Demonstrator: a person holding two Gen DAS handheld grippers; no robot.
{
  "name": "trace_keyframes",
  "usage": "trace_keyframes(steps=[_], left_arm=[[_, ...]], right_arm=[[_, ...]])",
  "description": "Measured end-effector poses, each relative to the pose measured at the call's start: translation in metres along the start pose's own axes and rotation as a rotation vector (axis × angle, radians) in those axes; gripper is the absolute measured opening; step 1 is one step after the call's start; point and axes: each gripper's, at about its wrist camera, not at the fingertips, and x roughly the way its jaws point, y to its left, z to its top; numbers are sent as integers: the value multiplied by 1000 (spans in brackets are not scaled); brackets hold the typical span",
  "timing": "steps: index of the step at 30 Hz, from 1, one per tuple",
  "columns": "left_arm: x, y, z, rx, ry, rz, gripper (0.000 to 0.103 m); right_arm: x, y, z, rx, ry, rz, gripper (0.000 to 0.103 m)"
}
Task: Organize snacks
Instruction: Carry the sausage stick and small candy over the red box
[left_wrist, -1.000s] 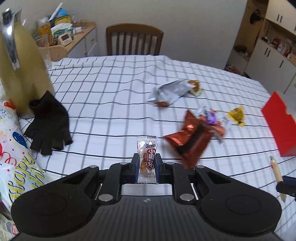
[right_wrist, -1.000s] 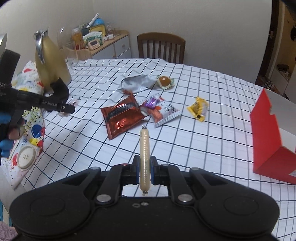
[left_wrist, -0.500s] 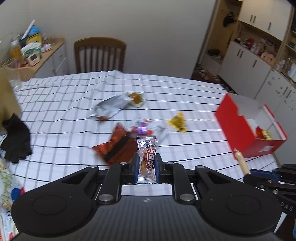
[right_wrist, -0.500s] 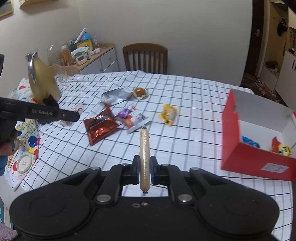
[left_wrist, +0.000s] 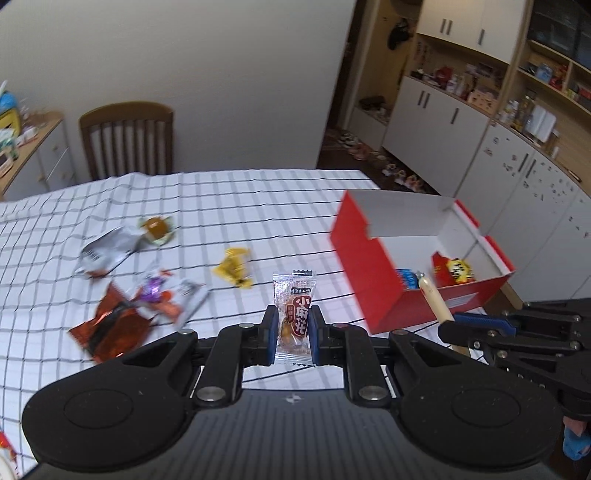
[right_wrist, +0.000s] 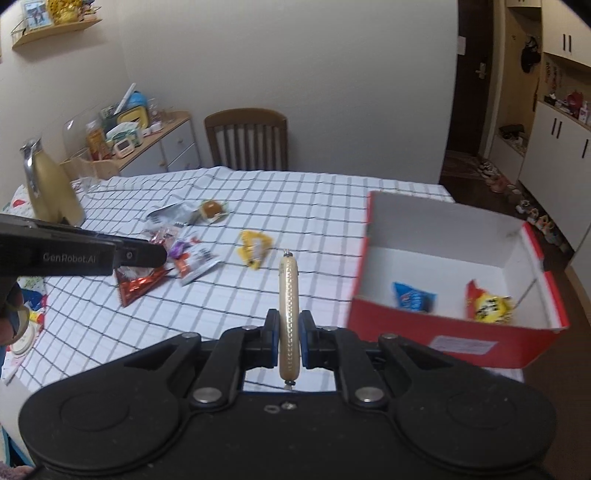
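The checked table (right_wrist: 258, 192) runs from the jug (right_wrist: 48, 188), seen only by the right camera, to the red box (left_wrist: 373, 266). A second ago that box was barely in frame. The left gripper (left_wrist: 291, 326) is clamped on a candy packet (left_wrist: 294, 306), the right gripper (right_wrist: 288, 332) on a sausage stick (right_wrist: 289, 302), both held above the table near the box.

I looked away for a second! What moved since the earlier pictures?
Both tools swung to the right, toward the red box, which now sits close in front. The left tool still pinches the small snack packet, and the right tool still pinches the sausage stick. Nothing was let go. The loose snacks on the checked tablecloth stayed where they were.
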Motion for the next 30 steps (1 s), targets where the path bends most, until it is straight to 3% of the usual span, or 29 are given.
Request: trace_keyframes(steps=[8,18,25,30], left_arm=[[27,-63,17,61,-3,-32,17],[71,-123,39,133,17,-42,17],[109,-147,60,153,60,-62,17],[135,-161,73,185,65,-33,17]], right_arm=[[-9,-57,7,29,-31,-37,9],[4,-129,13,131,-9,-67,9],[18,-150,16,149,-6,-105,9],[31,-162,18,146,4,-139,9]])
